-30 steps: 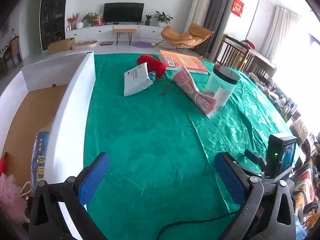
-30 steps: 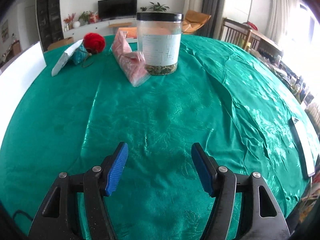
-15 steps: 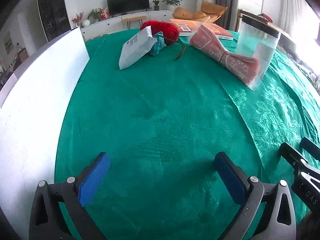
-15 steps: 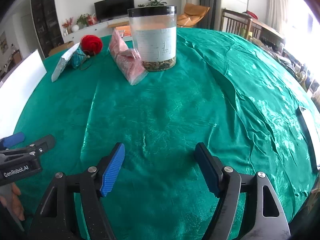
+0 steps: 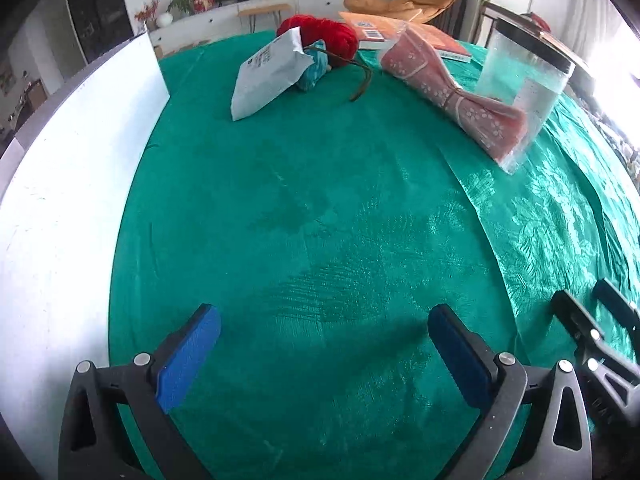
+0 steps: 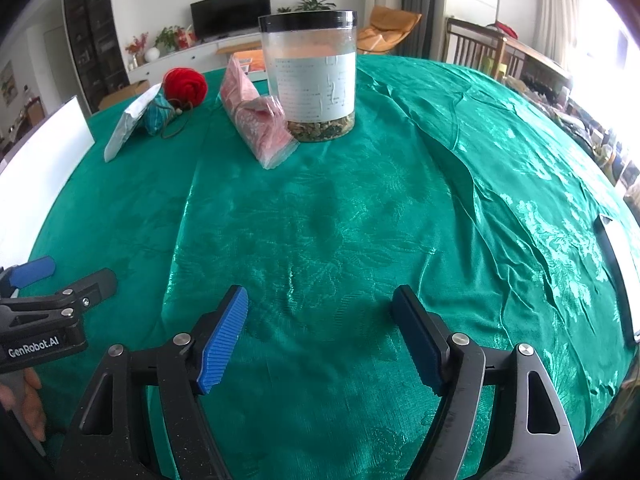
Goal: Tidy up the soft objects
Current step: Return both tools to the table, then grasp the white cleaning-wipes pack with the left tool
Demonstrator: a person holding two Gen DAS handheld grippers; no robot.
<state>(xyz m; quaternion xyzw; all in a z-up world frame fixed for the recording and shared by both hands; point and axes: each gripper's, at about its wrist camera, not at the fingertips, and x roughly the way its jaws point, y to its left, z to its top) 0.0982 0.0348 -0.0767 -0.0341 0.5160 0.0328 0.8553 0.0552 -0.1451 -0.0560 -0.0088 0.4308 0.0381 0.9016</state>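
Note:
Several soft things lie at the far side of the green tablecloth (image 5: 320, 208): a red yarn ball (image 5: 324, 36) (image 6: 186, 84), a white soft mailer (image 5: 270, 74) (image 6: 130, 128), a small teal pouch (image 5: 314, 72) (image 6: 156, 118) and a pink cloth in a clear bag (image 5: 452, 92) (image 6: 256, 120). My left gripper (image 5: 324, 320) hangs open low over bare cloth beside the white box wall (image 5: 72, 200), well short of them. My right gripper (image 6: 320, 300) is open too, with only cloth between its fingers. Each gripper shows at the edge of the other's view: the right gripper (image 5: 592, 328) and the left gripper (image 6: 68, 276).
A clear jar with a black lid (image 6: 312, 80) (image 5: 520, 76) stands against the pink bag. An orange book (image 5: 384, 28) lies behind the yarn. A flat dark-edged slab (image 6: 618, 276) rests near the right table edge. A hand (image 6: 24, 400) holds the left tool.
My left gripper has come down and forward over the cloth, so the box's inside is out of view, and it now shows in the right wrist view. The right jaws have widened slightly.

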